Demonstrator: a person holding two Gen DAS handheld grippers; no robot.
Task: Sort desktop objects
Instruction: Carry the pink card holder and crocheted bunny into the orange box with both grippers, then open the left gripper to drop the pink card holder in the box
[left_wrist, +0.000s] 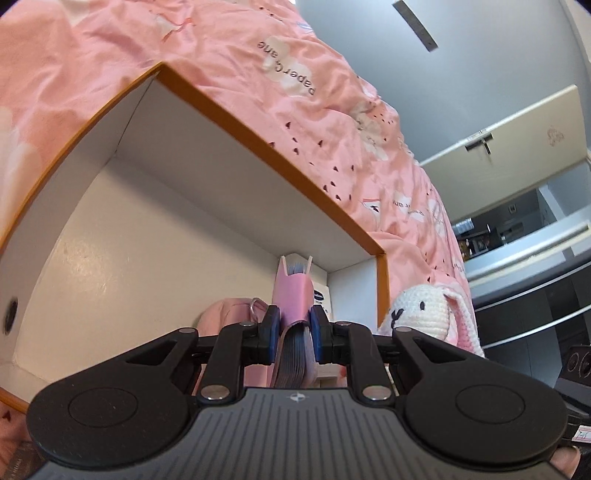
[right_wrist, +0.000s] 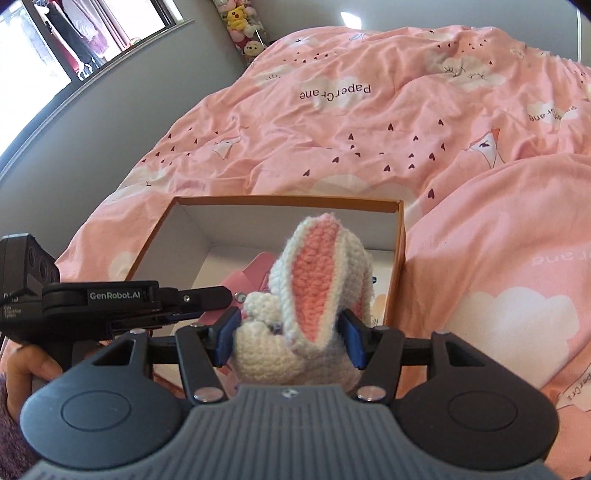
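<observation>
Pink bedding (right_wrist: 369, 147) with little hearts and clouds is spread all over the bed, and an open box (right_wrist: 400, 236) with an orange rim sits on it.

Closest to me, my left gripper (left_wrist: 293, 328) is clenched on a small pink book (left_wrist: 293, 291). The book stands on end between my fingers (left_wrist: 270, 321), low inside the box, near its white wall. Something pink with a little metal ring lies in the box just beside it.

My right gripper (right_wrist: 288, 332) is grasping a knitted white bunny (right_wrist: 310, 291) with pink inside its ear. The fingers press on both sides of its soft body. The bunny hangs just at the near edge of the box, close to my left gripper.

Farther off there is a grey wall, and some plush toys (right_wrist: 243, 26) sit far back by it.

I think I am putting things away in the box. Next, the book needs to be let go, and the bunny needs to move over the box without bumping my other hand (right_wrist: 22, 369).
</observation>
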